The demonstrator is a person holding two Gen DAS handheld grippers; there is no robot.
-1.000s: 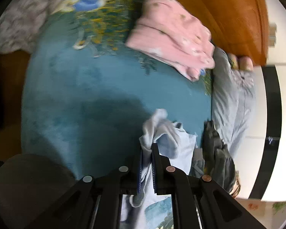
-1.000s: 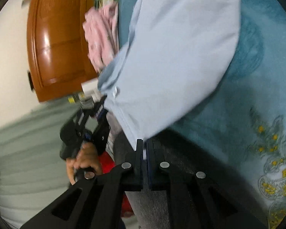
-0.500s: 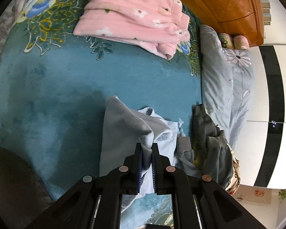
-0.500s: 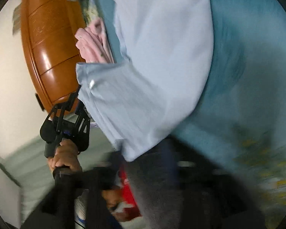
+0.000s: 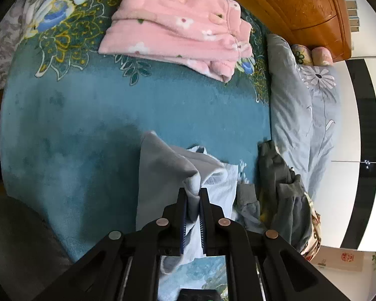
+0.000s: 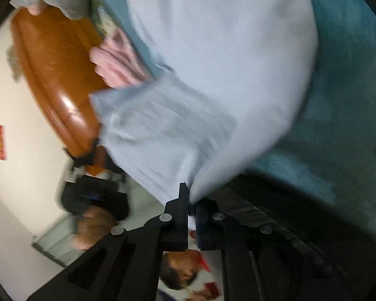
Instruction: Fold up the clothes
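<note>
A light blue garment [image 5: 163, 175] lies partly on the teal blanket [image 5: 112, 115]. One fold of it is lifted, and my left gripper [image 5: 193, 190] is shut on that fold. In the right wrist view the same garment [image 6: 225, 75] fills the upper middle, blurred, with a ribbed hem hanging down. My right gripper [image 6: 191, 195] is closing tight on its lower edge, and cloth sits between the pads. The left gripper [image 6: 95, 195] and the hand holding it show as a blur at the left of that view.
A folded pink fleece garment [image 5: 178, 30] lies at the far side of the blanket. Dark grey clothes [image 5: 280, 188] are heaped at the right, next to a pale floral quilt [image 5: 300, 115]. An orange wooden headboard [image 5: 300, 7] stands behind. A person's head [image 6: 178, 276] is low in the right view.
My left gripper carried its fold across the blanket, then held still; a grey-blue flap now lies spread to its left. The right view rolled and blurred; its jaws grip the garment's edge again.
</note>
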